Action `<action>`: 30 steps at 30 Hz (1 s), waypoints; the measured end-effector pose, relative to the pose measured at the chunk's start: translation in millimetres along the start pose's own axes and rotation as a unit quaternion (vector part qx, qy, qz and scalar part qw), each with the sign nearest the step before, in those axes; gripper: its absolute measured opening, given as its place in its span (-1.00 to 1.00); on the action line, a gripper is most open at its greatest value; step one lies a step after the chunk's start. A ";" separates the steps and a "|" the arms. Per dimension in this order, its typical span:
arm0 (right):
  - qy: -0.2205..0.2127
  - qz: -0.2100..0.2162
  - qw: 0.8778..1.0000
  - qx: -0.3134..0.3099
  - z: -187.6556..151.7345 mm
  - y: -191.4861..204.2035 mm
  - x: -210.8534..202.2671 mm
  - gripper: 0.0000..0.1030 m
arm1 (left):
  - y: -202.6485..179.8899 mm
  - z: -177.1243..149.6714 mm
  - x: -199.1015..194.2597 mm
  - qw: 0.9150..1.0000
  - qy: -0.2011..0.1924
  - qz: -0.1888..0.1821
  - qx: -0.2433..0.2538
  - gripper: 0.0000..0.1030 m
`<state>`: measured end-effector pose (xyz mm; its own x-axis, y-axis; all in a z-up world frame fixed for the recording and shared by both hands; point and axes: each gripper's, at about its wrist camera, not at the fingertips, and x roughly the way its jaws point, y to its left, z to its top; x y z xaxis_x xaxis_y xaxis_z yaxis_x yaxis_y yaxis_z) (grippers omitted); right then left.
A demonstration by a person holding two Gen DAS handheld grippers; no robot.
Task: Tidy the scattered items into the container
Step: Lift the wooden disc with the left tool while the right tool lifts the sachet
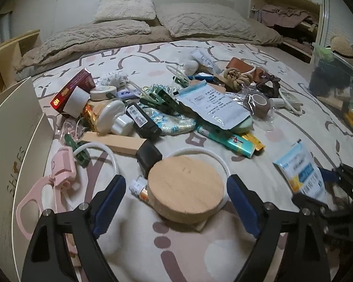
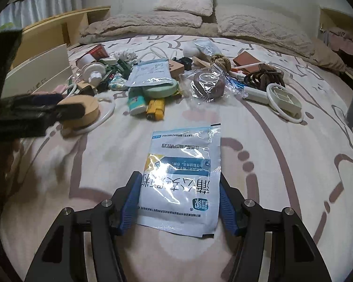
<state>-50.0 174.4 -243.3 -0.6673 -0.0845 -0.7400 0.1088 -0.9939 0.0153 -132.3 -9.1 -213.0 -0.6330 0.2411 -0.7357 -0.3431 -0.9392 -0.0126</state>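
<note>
A round wooden disc (image 1: 186,188) lies on the patterned bedsheet (image 1: 200,253), ringed by a thin white tube (image 1: 214,155). My left gripper (image 1: 176,181) stands open astride the disc; its right pad is close to the rim and its left pad is clearly apart. The right wrist view shows this gripper (image 2: 66,105) low at the disc (image 2: 89,110). My right gripper (image 2: 179,178) is shut on a blue-and-white sachet (image 2: 181,176), pads on its two long edges. The left wrist view has the sachet (image 1: 301,171) at the right. The white shoebox (image 1: 16,141) stands at the left.
A heap of small items fills the middle of the bed: green clothes pegs (image 1: 160,98), a black power bank (image 1: 141,119), a green tube box (image 1: 226,141), bagged tape (image 2: 207,84), a knotted rope (image 1: 235,77), a red box (image 1: 73,89). A pink tool (image 1: 58,176) lies by the box. Pillows (image 1: 200,21) sit behind.
</note>
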 end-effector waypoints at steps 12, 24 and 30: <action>-0.010 -0.003 1.000 -0.001 -9.6 2.6 -5.7 0.20 | -3.0 -3.8 10.4 1.000 0.014 0.001 0.009 0.46; -0.012 -0.004 1.000 -0.002 -10.5 3.1 -5.9 0.20 | -16.7 -18.1 -12.4 0.999 0.011 -0.032 0.019 0.34; -0.013 0.001 1.000 0.001 -10.5 1.7 -6.7 0.20 | -28.0 -34.6 -30.1 0.999 0.020 -0.040 0.028 0.34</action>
<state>-37.5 174.0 -245.4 -0.6857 -0.0884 -0.7225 0.1084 -0.9939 0.0187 -79.7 1.5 -213.9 -0.5732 0.3042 -0.7609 -0.4307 -0.9018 -0.0361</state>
